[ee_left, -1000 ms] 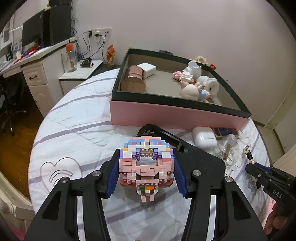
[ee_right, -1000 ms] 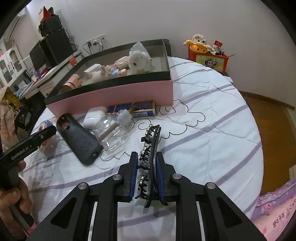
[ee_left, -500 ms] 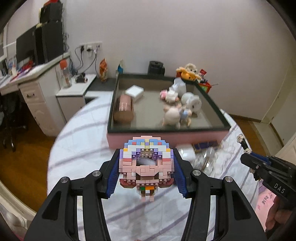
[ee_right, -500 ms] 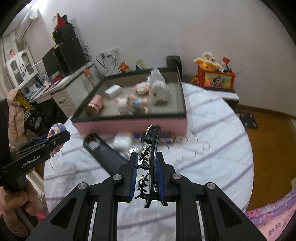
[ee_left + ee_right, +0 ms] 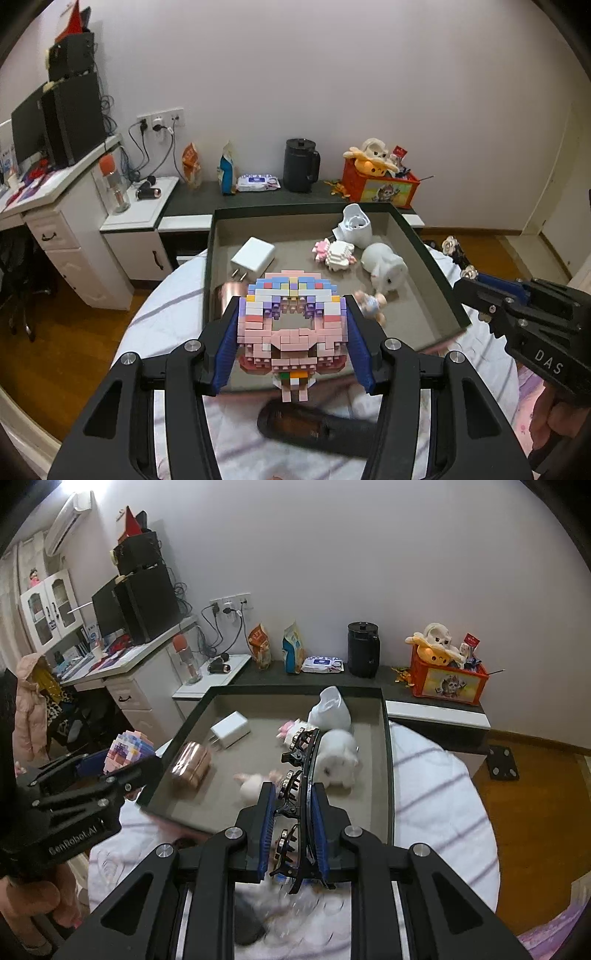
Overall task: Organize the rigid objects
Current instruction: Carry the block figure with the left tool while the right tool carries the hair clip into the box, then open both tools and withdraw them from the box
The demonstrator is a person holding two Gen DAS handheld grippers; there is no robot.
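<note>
My left gripper (image 5: 291, 339) is shut on a pink, white and blue brick figure (image 5: 291, 325), held in the air over the near edge of the dark-rimmed box (image 5: 436, 273). It shows at the left of the right wrist view (image 5: 127, 751). My right gripper (image 5: 293, 812) is shut on a black jewelled hair claw (image 5: 301, 775), held above the box (image 5: 386, 775). The claw also shows in the left wrist view (image 5: 458, 254). In the box lie a white charger (image 5: 253, 256), a copper case (image 5: 190, 762), a white rabbit (image 5: 386, 271), small dolls and a white cup.
A black case (image 5: 314, 428) lies on the white quilted bed below the left gripper. Behind the box stand a dark shelf with a black kettle (image 5: 300, 170) and an orange toy box (image 5: 380, 184). A white desk (image 5: 55, 206) is at the left.
Both grippers have risen and moved forward over the box with their loads. The box now lies lower and closer under them; the bed items have dropped out of sight.
</note>
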